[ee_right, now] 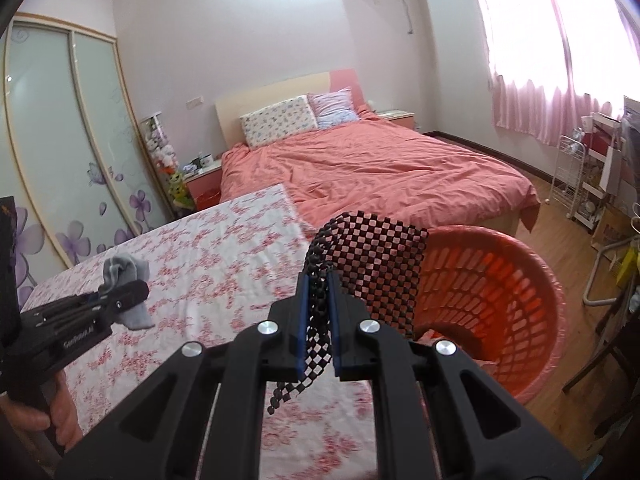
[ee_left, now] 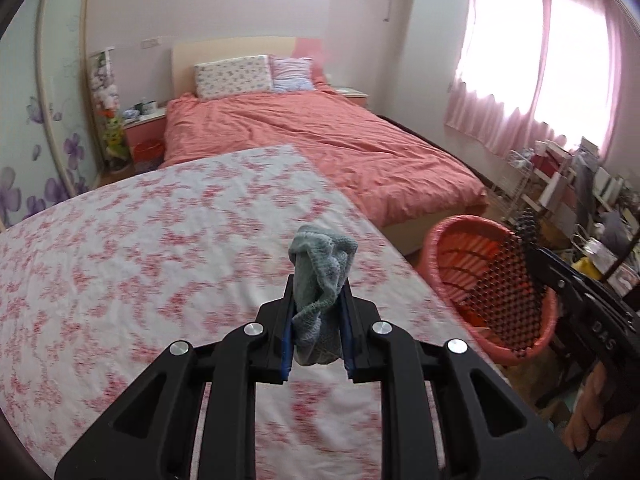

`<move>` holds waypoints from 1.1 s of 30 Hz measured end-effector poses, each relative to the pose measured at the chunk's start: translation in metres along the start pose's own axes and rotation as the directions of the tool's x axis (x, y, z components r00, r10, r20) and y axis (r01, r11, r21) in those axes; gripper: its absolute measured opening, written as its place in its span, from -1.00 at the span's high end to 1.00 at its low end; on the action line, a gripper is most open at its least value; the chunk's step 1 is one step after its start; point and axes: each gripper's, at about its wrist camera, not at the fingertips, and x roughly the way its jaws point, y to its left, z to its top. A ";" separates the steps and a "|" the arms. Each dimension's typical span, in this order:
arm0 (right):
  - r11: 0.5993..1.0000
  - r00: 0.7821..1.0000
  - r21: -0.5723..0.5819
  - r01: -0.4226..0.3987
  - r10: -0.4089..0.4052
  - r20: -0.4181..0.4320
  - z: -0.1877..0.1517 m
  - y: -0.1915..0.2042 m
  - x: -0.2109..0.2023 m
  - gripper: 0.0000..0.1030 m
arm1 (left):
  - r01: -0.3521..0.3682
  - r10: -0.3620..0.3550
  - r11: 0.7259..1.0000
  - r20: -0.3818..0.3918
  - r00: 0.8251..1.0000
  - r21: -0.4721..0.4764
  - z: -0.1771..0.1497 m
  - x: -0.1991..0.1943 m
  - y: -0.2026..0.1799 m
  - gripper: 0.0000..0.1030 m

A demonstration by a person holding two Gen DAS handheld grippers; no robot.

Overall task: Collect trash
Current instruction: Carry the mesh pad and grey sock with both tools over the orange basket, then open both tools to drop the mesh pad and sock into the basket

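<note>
The left tool (ee_left: 318, 328) pinches a soft, light grey cloth (ee_left: 322, 268) mid-bunch; the right tool (ee_right: 318, 320) clamps a floppy black mesh mat (ee_right: 368, 256) by its edge, beside the red basket (ee_right: 532, 280).

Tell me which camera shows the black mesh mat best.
The right wrist view: the black mesh mat fills mid-frame, pinched in the right gripper, its grid sharp. The left wrist view shows the mat only at its right edge, before the red basket.
</note>
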 end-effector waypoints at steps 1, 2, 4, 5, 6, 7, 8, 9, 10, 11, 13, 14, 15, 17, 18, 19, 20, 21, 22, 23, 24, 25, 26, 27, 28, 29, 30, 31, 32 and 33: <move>1.000 1.000 0.010 0.009 -0.009 0.005 0.000 -0.006 -0.002 0.80 | 0.018 -0.018 1.000 -0.002 1.000 0.002 0.000 0.001 -0.005 0.64; 1.000 1.000 0.016 0.016 -0.016 0.009 0.000 -0.011 -0.004 0.80 | 0.035 -0.035 0.999 -0.002 0.999 0.004 0.000 0.002 -0.010 0.64; 0.999 0.999 0.031 0.031 -0.031 0.015 0.001 -0.021 -0.006 0.80 | 0.069 -0.069 0.998 -0.003 0.998 0.010 0.000 0.004 -0.022 0.64; 0.998 0.999 0.039 0.040 -0.040 0.018 0.000 -0.027 -0.008 0.80 | 0.087 -0.087 0.996 -0.005 0.996 0.015 -0.001 0.006 -0.029 0.64; 0.998 0.999 0.045 0.049 -0.049 0.020 0.000 -0.033 -0.009 0.80 | 0.100 -0.100 0.995 -0.006 0.995 0.020 -0.002 0.007 -0.034 0.64; 0.997 0.998 0.049 0.056 -0.057 0.021 0.000 -0.037 -0.010 0.80 | 0.117 -0.116 0.993 -0.008 0.993 0.028 -0.002 0.009 -0.041 0.64; 0.996 0.997 0.055 0.066 -0.068 0.023 0.000 -0.042 -0.011 0.80 | 0.134 -0.134 0.990 -0.010 0.991 0.035 -0.001 0.011 -0.048 0.64; 0.995 0.997 0.061 0.076 -0.077 0.025 0.000 -0.048 -0.011 0.80 | 0.153 -0.153 0.987 -0.013 0.988 0.040 -0.001 0.014 -0.055 0.64; 0.994 0.996 0.068 0.085 -0.087 0.027 -0.001 -0.053 -0.012 0.80 | 0.167 -0.166 0.985 -0.015 0.986 0.043 -0.001 0.015 -0.060 0.64; 0.993 0.995 0.074 0.091 -0.093 0.029 -0.001 -0.058 -0.013 0.80 | 0.185 -0.184 0.982 -0.018 0.983 0.047 -0.001 0.017 -0.067 0.64; 0.991 0.994 0.087 0.104 -0.107 0.032 -0.001 -0.068 -0.013 0.80 | 0.215 -0.214 0.975 -0.023 0.976 0.058 -0.001 0.021 -0.081 0.64; 0.989 0.993 0.093 0.112 -0.115 0.034 -0.001 -0.074 -0.014 0.80 | 0.226 -0.225 0.972 -0.026 0.974 0.063 -0.001 0.023 -0.086 0.64; 0.988 0.992 0.098 0.117 -0.121 0.036 -0.001 -0.078 -0.014 0.80 | 0.235 -0.234 0.970 -0.029 0.972 0.067 -0.002 0.023 -0.090 0.64; 0.986 0.991 0.110 0.125 -0.130 0.038 -0.001 -0.087 -0.014 0.80 | 0.260 -0.258 0.963 -0.038 0.965 0.076 -0.002 0.029 -0.102 0.64; 0.985 0.990 0.116 0.128 -0.133 0.038 -0.001 -0.091 -0.015 0.80 | 0.271 -0.268 0.959 -0.042 0.962 0.080 -0.002 0.032 -0.108 0.64; 0.984 0.990 0.121 0.131 -0.136 0.039 -0.001 -0.095 -0.015 0.80 | 0.280 -0.277 0.956 -0.047 0.960 0.083 -0.002 0.034 -0.112 0.64; 0.983 0.989 0.127 0.133 -0.139 0.039 -0.001 -0.099 -0.014 0.80 | 0.287 -0.284 0.954 -0.051 0.957 0.084 -0.003 0.035 -0.116 0.64; 0.982 0.989 0.132 0.135 -0.141 0.039 -0.002 -0.102 -0.014 0.80 | 0.299 -0.295 0.951 -0.058 0.954 0.085 -0.003 0.039 -0.121 0.64; 0.981 0.989 0.138 0.137 -0.143 0.038 -0.002 -0.106 -0.013 0.80 | 0.307 -0.303 0.948 -0.064 0.951 0.086 -0.004 0.042 -0.124 0.64; 0.980 0.989 0.142 0.137 -0.144 0.036 -0.003 -0.109 -0.012 0.80 | 0.312 -0.306 0.946 -0.068 0.949 0.087 -0.004 0.043 -0.128 0.64; 0.980 0.989 0.146 0.137 -0.143 0.035 -0.003 -0.112 -0.011 0.80 | 0.315 -0.309 0.945 -0.073 0.948 0.089 -0.005 0.044 -0.131 0.64; 0.979 0.989 0.149 0.136 -0.142 0.034 -0.004 -0.115 -0.010 0.80 | 0.319 -0.312 0.943 -0.082 0.946 0.092 -0.006 0.048 -0.135 0.64; 0.979 0.989 0.151 0.136 -0.142 0.033 -0.004 -0.117 -0.009 0.80 | 0.322 -0.314 0.942 -0.089 0.945 0.094 -0.006 0.049 -0.137 0.64; 0.979 0.989 0.153 0.135 -0.142 0.032 -0.005 -0.119 -0.009 0.80 | 0.323 -0.314 0.942 -0.094 0.945 0.096 -0.007 0.051 -0.140 0.64; 0.979 0.990 0.156 0.134 -0.141 0.030 -0.005 -0.121 -0.007 0.80 | 0.323 -0.313 0.941 -0.102 0.944 0.099 -0.008 0.054 -0.143 0.64; 0.978 0.990 0.157 0.134 -0.140 0.028 -0.005 -0.123 -0.006 0.80 | 0.323 -0.313 0.941 -0.107 0.944 0.099 -0.008 0.056 -0.145 0.64; 0.978 0.990 0.160 0.133 -0.139 0.026 -0.005 -0.125 -0.005 0.80 | 0.324 -0.313 0.941 -0.113 0.943 0.099 -0.008 0.058 -0.147 0.64; 0.978 0.990 0.163 0.132 -0.138 0.024 -0.006 -0.127 -0.003 0.80 | 0.325 -0.313 0.941 -0.119 0.942 0.098 -0.008 0.060 -0.149 0.64; 0.978 0.990 0.165 0.131 -0.136 0.022 -0.005 -0.128 -0.001 0.80 | 0.326 -0.313 0.940 -0.124 0.942 0.097 -0.008 0.061 -0.151 0.64; 0.977 0.991 0.168 0.130 -0.135 0.021 -0.005 -0.130 0.001 0.80 | 0.326 -0.313 0.941 -0.127 0.941 0.096 -0.008 0.062 -0.153 0.64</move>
